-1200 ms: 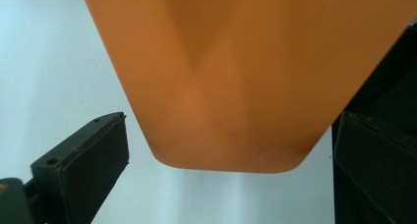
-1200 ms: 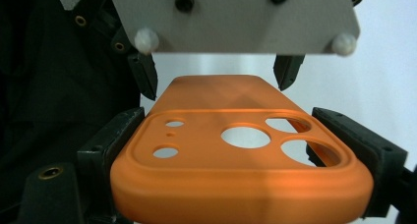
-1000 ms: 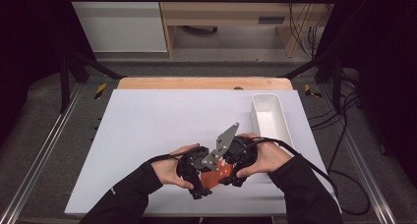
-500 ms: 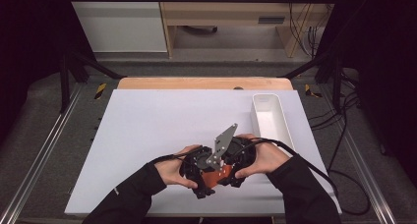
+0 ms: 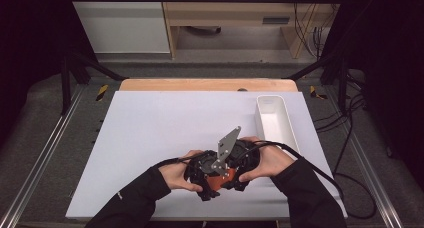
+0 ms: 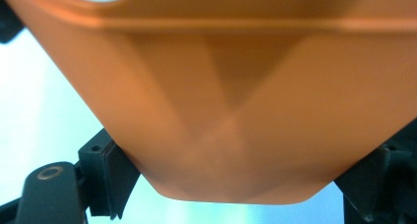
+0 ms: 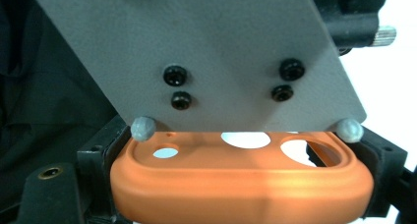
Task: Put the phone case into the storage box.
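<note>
You held an orange holed piece (image 5: 218, 180) between both grippers at the table's (image 5: 150, 128) 6 o'clock edge.
Your right gripper (image 7: 241, 194) clenched it; your left gripper's (image 6: 231, 204) jaws had just been closing around it, contact unclear.

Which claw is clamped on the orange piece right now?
The right claw: its jaws are shut on the orange piece. The left claw has just been closing, jaws beside the piece but not clearly pressing.
</note>
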A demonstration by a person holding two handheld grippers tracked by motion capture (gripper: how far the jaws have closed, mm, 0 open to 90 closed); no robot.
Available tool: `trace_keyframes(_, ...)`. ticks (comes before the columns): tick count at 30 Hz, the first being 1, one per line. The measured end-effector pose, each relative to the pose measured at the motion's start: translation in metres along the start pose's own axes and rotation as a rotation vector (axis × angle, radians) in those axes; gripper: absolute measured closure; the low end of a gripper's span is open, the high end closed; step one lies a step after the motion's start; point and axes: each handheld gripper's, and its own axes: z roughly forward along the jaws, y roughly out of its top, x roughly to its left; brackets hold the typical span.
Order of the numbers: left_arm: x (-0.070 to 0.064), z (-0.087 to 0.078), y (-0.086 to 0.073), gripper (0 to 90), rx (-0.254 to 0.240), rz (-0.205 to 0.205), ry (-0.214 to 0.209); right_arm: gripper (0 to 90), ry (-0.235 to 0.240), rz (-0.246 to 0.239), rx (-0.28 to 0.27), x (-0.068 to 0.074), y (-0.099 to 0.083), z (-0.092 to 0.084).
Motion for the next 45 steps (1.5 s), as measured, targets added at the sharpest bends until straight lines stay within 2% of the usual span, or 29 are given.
trace_keyframes(8,-0.001,-0.001,-0.002,15.2,-0.016,-0.009,0.008,16.2,-0.001,-0.004,-0.004,0.000,0.000,0.000)
trace_keyframes(9,-0.001,0.000,-0.003,15.3,-0.032,-0.024,0.009,16.2,-0.006,-0.007,-0.007,0.000,0.000,0.000)
trace_keyframes(11,-0.002,-0.001,-0.004,15.4,-0.032,-0.030,0.011,16.0,-0.009,-0.005,-0.011,0.000,0.000,0.000)
trace_keyframes(16,-0.001,-0.001,-0.006,15.5,-0.054,-0.029,0.023,15.6,-0.020,-0.003,-0.019,0.000,0.000,0.000)
trace_keyframes(20,0.000,-0.002,-0.006,15.5,-0.052,-0.020,0.031,15.1,-0.028,-0.010,-0.030,0.000,0.000,0.000)
trace_keyframes(21,0.000,-0.001,-0.007,15.5,-0.060,-0.030,0.030,14.9,-0.031,-0.014,-0.031,0.000,0.000,0.000)
trace_keyframes(24,0.001,-0.002,-0.008,15.5,-0.067,-0.034,0.034,10.2,-0.052,-0.029,-0.072,0.001,0.000,-0.001)
trace_keyframes(27,0.002,-0.003,-0.011,15.5,-0.079,-0.041,0.039,6.1,-0.050,-0.033,-0.084,0.001,0.000,-0.002)
trace_keyframes(29,0.003,-0.005,-0.013,15.5,-0.088,-0.044,0.043,4.6,-0.067,-0.036,-0.085,0.002,-0.001,-0.003)
trace_keyframes(31,0.003,-0.006,-0.015,15.5,-0.095,-0.052,0.043,4.8,-0.098,-0.029,-0.097,0.004,-0.002,-0.004)
trace_keyframes(35,0.004,-0.009,-0.019,15.5,-0.110,-0.058,0.038,2.9,-0.109,-0.017,-0.119,0.004,-0.004,-0.005)
trace_keyframes(38,0.004,-0.011,-0.023,15.5,-0.119,-0.060,0.051,2.8,-0.124,-0.001,-0.130,0.005,-0.006,-0.006)
trace_keyframes(45,0.006,-0.012,-0.033,15.5,-0.161,-0.081,0.049,3.1,-0.137,0.037,-0.224,0.005,-0.020,-0.013)
